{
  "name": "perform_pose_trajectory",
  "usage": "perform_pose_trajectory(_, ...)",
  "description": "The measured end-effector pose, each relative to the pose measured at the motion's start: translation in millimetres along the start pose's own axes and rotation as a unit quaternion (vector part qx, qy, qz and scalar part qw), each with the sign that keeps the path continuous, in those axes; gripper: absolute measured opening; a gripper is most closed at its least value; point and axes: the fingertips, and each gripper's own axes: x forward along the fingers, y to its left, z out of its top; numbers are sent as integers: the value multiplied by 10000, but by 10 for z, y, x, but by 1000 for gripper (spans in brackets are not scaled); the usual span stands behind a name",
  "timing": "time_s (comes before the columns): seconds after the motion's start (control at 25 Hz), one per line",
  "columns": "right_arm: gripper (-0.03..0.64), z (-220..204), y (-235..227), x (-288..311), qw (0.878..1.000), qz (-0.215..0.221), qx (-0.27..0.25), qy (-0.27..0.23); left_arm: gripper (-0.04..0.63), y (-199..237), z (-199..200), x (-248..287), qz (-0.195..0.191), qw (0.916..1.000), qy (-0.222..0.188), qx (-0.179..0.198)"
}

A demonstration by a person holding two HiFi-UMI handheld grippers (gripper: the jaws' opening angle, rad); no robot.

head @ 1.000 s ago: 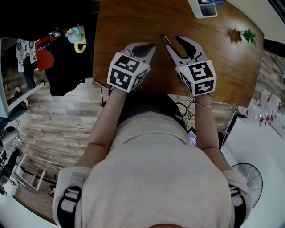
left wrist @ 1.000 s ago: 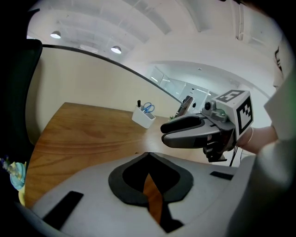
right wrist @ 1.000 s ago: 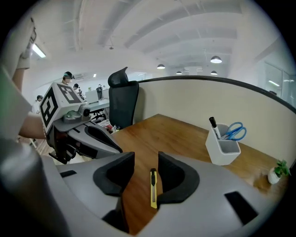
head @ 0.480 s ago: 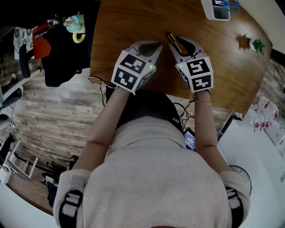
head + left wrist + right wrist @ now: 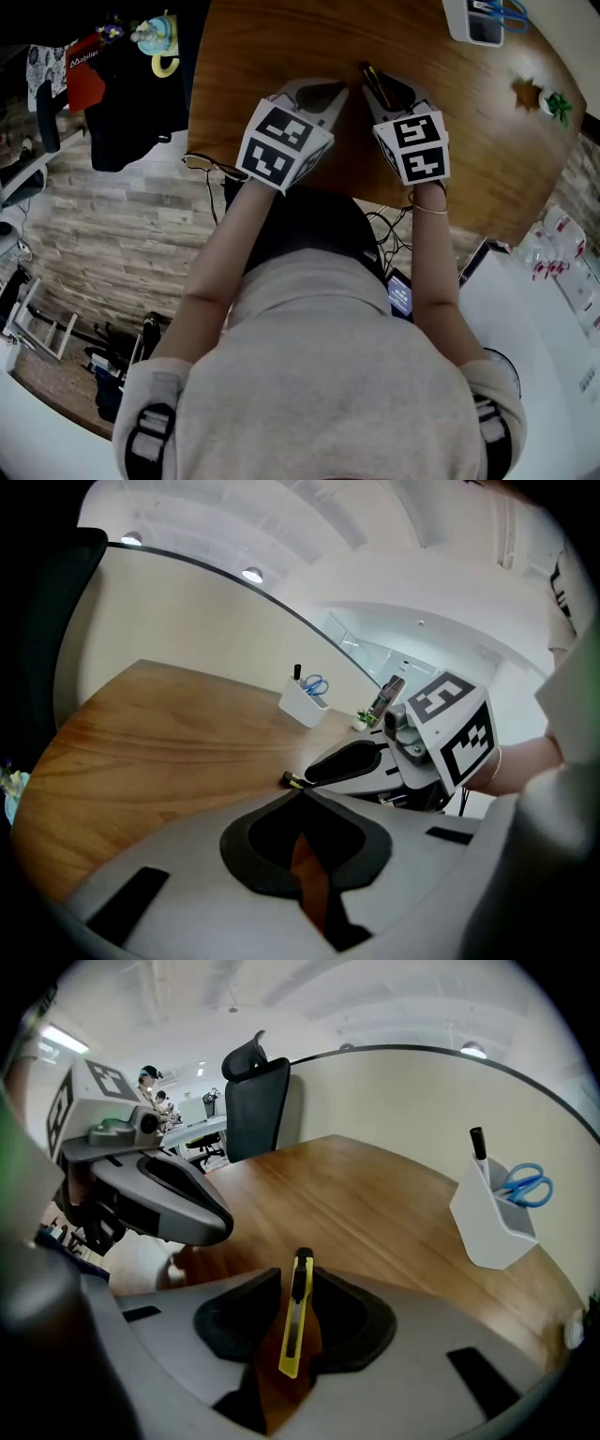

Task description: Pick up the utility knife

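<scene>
A yellow utility knife [image 5: 294, 1322] with a black slider lies on the wooden table [image 5: 272, 37]. It lies lengthwise between the jaws of my right gripper [image 5: 298, 1277], which are closing round it with the pads close beside it. From the head view only its dark far end [image 5: 373, 79] shows, past the right gripper [image 5: 382, 86]. My left gripper [image 5: 339, 90] hovers just left of it, shut with nothing held, fingertips together [image 5: 300, 791]. In the left gripper view the knife's tip [image 5: 290, 781] pokes out beside the right gripper [image 5: 349, 761].
A white holder [image 5: 478, 21] with blue scissors and a pen stands at the table's far right, also in the right gripper view [image 5: 494, 1211]. A small green plant [image 5: 558, 105] and a star-shaped thing [image 5: 527, 92] sit near the right edge. A black office chair [image 5: 258, 1091] stands beyond the table.
Both grippers have sunk toward the table. The right gripper has come down over the knife and its jaws have narrowed round it.
</scene>
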Motion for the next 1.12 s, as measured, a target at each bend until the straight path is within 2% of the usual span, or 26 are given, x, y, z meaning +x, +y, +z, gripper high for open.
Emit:
perform_pose_trajectory(0.28, 118, -30, 27, 48, 9999, 62, -101, 97, 14, 47, -85, -38, 81, 9999, 126, -51)
perform_pose_trajectory(0.44, 77, -28, 77, 52, 9995, 117, -264, 128, 14, 34, -70, -49, 104, 9999, 78, -36)
perform_pose_trajectory(0.64, 77, -30, 79, 60, 9993, 41, -333, 137, 14, 47, -81, -62, 120, 9999, 89, 34)
perform_pose_trajectory(0.76, 77, -21, 83, 50, 9991, -121, -401, 118, 14, 33, -78, -60, 49, 9999, 97, 83)
perform_pose_trajectory(0.96, 77, -39, 87, -20, 9992, -390, -124, 24, 14, -47, -44, -16, -185, 9993, 164, 283)
perform_pose_trajectory(1.12, 77, 61, 110, -139, 9977, -635, -118, -225, 14, -55, -14, -34, -332, 9985, 221, 382)
